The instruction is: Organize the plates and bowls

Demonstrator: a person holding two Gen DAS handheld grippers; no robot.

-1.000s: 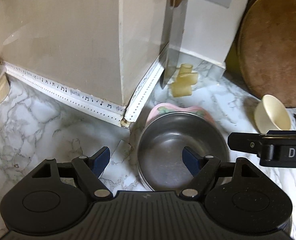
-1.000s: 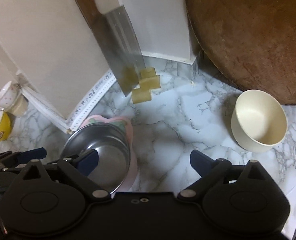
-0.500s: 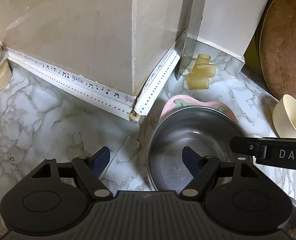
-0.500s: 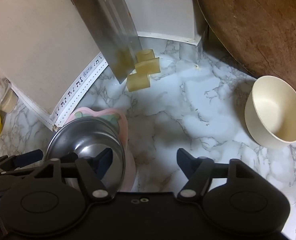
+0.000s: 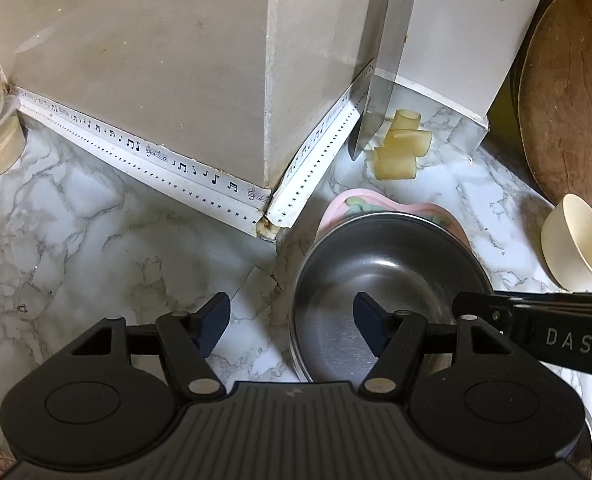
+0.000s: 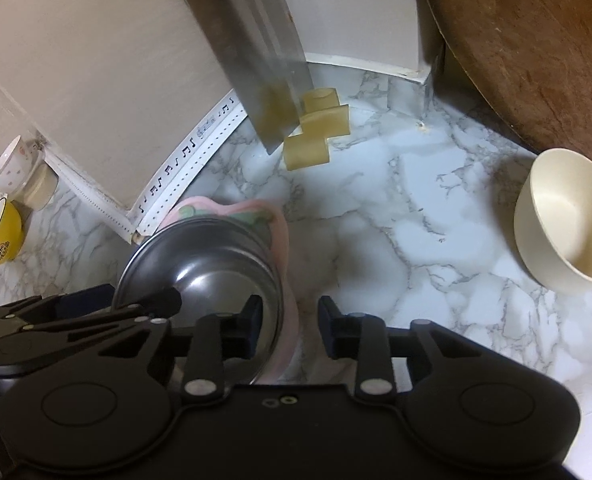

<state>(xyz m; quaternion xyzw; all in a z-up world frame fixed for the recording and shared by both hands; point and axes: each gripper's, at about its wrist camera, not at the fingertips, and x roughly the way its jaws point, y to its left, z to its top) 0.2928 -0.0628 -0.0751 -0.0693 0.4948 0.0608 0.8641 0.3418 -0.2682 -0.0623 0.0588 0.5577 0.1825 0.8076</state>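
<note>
In the left wrist view, a steel bowl point(image 5: 380, 276) is seen resting inside a pink dish point(image 5: 360, 204) on the marble counter point(image 5: 96, 240), just in front of the corner of a white wall block point(image 5: 176, 60). The left gripper point(image 5: 292, 314) is held over the bowl's left rim, with one finger outside the bowl above the counter and the other inside it; its jaws have just been closing a little, but they are spread and the rim is not yet pressed. The right gripper point(image 5: 536, 320) is seen entering from the right at the bowl's far side. A cream bowl point(image 5: 576, 240) is placed well apart to the right, near a round wooden board point(image 5: 568, 92) leaned against the wall. A cleaver point(image 5: 384, 64) is seen blade down beside some pale yellow tubes point(image 5: 400, 148). In the right wrist view, the right gripper point(image 6: 290, 326) is placed astride the right edge of the steel bowl point(image 6: 200, 260) and the pink dish point(image 6: 280, 232), with one finger inside the bowl and the other beyond the dish's edge. Its jaws have just been closing markedly, with both rims between them; whether the pads already press cannot be told for certain, as a gap appears to remain. The left gripper point(image 6: 96, 312) is visible at the bowl's left. The cream bowl point(image 6: 564, 228) is seen tilted at the right, and a yellow bowl point(image 6: 0, 236) and a patterned cup point(image 6: 12, 164) are set at the far left.
</note>
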